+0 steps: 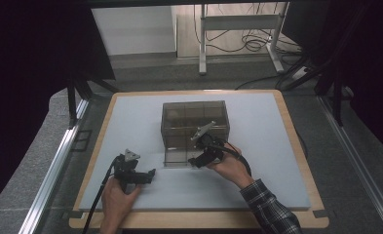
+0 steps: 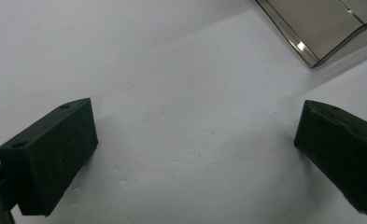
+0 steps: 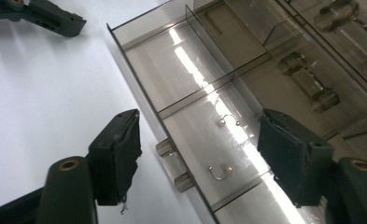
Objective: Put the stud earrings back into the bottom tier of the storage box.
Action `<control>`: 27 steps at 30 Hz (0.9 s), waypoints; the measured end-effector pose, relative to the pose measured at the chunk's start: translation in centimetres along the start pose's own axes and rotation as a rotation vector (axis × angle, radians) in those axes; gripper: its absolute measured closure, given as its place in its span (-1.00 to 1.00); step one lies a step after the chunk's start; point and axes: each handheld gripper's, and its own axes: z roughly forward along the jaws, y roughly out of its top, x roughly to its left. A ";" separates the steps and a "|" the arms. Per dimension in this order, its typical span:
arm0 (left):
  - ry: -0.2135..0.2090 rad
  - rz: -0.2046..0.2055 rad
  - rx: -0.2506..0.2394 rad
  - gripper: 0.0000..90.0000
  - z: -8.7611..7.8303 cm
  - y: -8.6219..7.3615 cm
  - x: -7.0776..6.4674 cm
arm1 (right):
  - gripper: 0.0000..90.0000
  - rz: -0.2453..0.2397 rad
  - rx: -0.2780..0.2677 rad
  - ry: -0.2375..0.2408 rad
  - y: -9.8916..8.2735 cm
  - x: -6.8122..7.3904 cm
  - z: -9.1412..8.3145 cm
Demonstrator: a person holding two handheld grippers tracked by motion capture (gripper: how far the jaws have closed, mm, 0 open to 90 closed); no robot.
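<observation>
A smoky clear drawer box (image 1: 195, 122) stands mid-board, its bottom drawer (image 1: 178, 157) pulled out toward me. My right gripper (image 1: 201, 161) sits at the drawer's front right and is open. In the right gripper view, the gripper (image 3: 202, 136) has its jaws spread over the drawer (image 3: 195, 88), with the metal handle (image 3: 174, 164) between them. Two small metal hooks (image 3: 229, 120) lie on the drawer's floor. My left gripper (image 1: 150, 174) rests open on the white board, left of the drawer; the left gripper (image 2: 195, 144) holds nothing, and a corner of the box (image 2: 321, 28) shows above it.
The white board (image 1: 257, 161) lies on a wooden tabletop (image 1: 199, 220). Upper drawers of the box hold dark metal pieces (image 3: 312, 84). The other hand's gripper (image 3: 55, 18) shows at the top left of the right gripper view. A desk frame and cables (image 1: 247, 39) stand beyond the table.
</observation>
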 end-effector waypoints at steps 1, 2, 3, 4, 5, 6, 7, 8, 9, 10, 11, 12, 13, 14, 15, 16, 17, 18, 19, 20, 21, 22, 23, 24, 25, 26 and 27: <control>0.000 0.000 0.000 -1.00 0.0 0.0 0.0 | -0.36 0.000 0.000 0.000 0.0 0.0 0.0; 0.000 0.004 0.004 -1.00 0.0 0.0 0.0 | -0.41 0.004 -0.002 0.001 -0.2 0.2 -0.1; 0.000 0.007 0.006 -1.00 0.0 0.0 0.0 | -0.41 0.004 -0.002 0.001 -0.2 0.2 -0.1; 0.000 0.008 0.006 -1.00 0.0 0.0 0.1 | -0.44 0.005 -0.002 0.003 -0.3 0.3 -0.2; 0.000 0.008 0.006 -1.00 0.0 0.0 0.1 | -0.44 0.005 -0.002 0.003 -0.3 0.3 -0.2; 0.000 0.007 0.006 -1.00 0.0 0.0 0.0 | -0.46 0.002 -0.007 0.001 -0.5 0.5 -0.3; 0.000 0.007 0.006 -1.00 0.0 0.0 0.0 | -0.46 0.002 -0.007 0.001 -0.5 0.5 -0.3; 0.000 0.007 0.006 -1.00 0.0 0.0 0.0 | -0.48 -0.006 -0.015 0.000 -0.7 0.6 -0.5; 0.000 0.007 0.006 -1.00 0.0 0.0 0.0 | -0.48 -0.006 -0.015 0.000 -0.7 0.6 -0.5; 0.000 0.006 0.005 -1.00 0.0 0.0 0.0 | -0.51 -0.004 -0.019 -0.001 -0.8 0.8 -0.7; 0.000 0.006 0.005 -1.00 0.0 0.0 0.0 | -0.52 -0.008 -0.022 -0.002 -0.8 0.8 -0.8; 0.000 0.005 0.004 -1.00 0.0 0.0 0.0 | -0.52 -0.008 -0.022 -0.002 -0.8 0.8 -0.8; 0.001 0.003 0.003 -1.00 0.0 0.0 0.0 | -0.53 -0.008 -0.025 -0.003 -0.9 0.9 -0.9; 0.001 0.003 0.003 -1.00 0.0 0.0 0.0 | -0.56 -0.004 -0.030 -0.005 -1.0 1.0 -1.2; 0.001 0.003 0.003 -1.00 0.0 0.0 0.0 | -0.56 -0.004 -0.030 -0.005 -1.0 1.0 -1.2; 0.001 0.004 0.003 -1.00 0.0 0.0 0.0 | -0.58 -0.008 -0.039 -0.006 -1.2 1.1 -1.4; 0.001 0.003 0.004 -1.00 0.0 0.0 0.0 | -0.58 -0.008 -0.039 -0.006 -1.2 1.1 -1.4; 0.001 0.003 0.003 -1.00 0.0 0.0 0.0 | -0.60 -0.004 -0.044 -0.012 -1.3 1.2 -1.7; 0.001 0.003 0.003 -1.00 0.0 0.0 0.0 | -0.60 -0.004 -0.044 -0.012 -1.3 1.2 -1.7; 0.001 -0.001 0.000 -1.00 0.0 0.0 0.0 | -0.62 -0.006 -0.052 -0.015 -1.6 1.3 -1.9; 0.001 -0.001 0.000 -1.00 0.0 0.0 0.0 | -0.62 -0.006 -0.056 -0.017 -1.7 1.3 -2.0; 0.001 0.000 0.001 -1.00 0.0 0.0 0.0 | -0.63 -0.005 -0.057 -0.020 -1.8 1.3 -2.1; 0.001 0.000 0.001 -1.00 0.0 0.0 0.0 | -0.63 -0.005 -0.057 -0.020 -1.8 1.3 -2.1; 0.001 0.000 0.000 -1.00 0.0 0.0 0.0 | -0.64 -0.011 -0.059 -0.023 -1.9 1.3 -2.1; 0.001 0.000 0.000 -1.00 0.0 0.0 0.0 | -0.67 -0.013 -0.059 -0.024 -2.1 1.5 -2.1; 0.001 -0.001 -0.001 -1.00 0.0 0.0 0.0 | -0.67 -0.017 -0.060 -0.027 -2.3 1.5 -2.1; 0.001 -0.001 -0.001 -1.00 0.0 0.0 0.0 | -0.67 -0.017 -0.060 -0.027 -2.3 1.5 -2.1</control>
